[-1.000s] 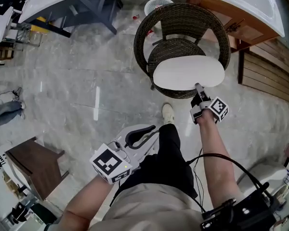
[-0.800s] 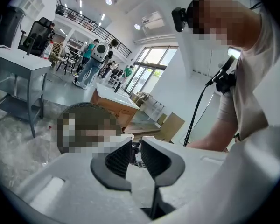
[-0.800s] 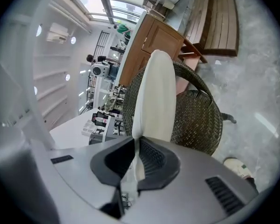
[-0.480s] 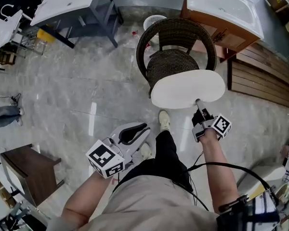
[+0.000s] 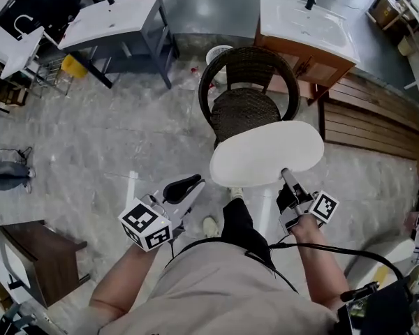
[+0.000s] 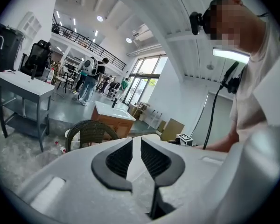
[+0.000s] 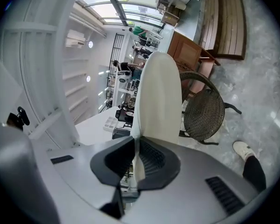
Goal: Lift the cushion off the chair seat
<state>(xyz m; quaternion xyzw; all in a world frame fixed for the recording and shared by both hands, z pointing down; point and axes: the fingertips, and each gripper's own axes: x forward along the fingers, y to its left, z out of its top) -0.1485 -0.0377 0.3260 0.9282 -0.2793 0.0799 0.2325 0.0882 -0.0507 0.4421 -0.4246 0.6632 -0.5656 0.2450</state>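
The white oval cushion (image 5: 265,152) hangs clear of the dark wicker chair (image 5: 246,96), nearer to me than its bare seat. My right gripper (image 5: 288,179) is shut on the cushion's near edge. In the right gripper view the cushion (image 7: 158,97) stands edge-on between the pads (image 7: 149,157), with the chair (image 7: 203,108) below and to the right. My left gripper (image 5: 184,188) floats lower left of the cushion and touches nothing. Its jaws (image 6: 136,146) stand almost together with only a thin slit and nothing in it; the chair (image 6: 88,129) shows beyond.
A white basket (image 5: 220,51) stands behind the chair. A wooden cabinet with a white basin (image 5: 304,37) is at the back right, a grey basin table (image 5: 115,19) at the back left. Wooden slats (image 5: 373,121) lie at the right, a dark stool (image 5: 35,253) at the lower left.
The cushion has come up off the seat and toward me in the right gripper, which uncovers the wicker seat. Both grippers have risen; the left one stays empty.
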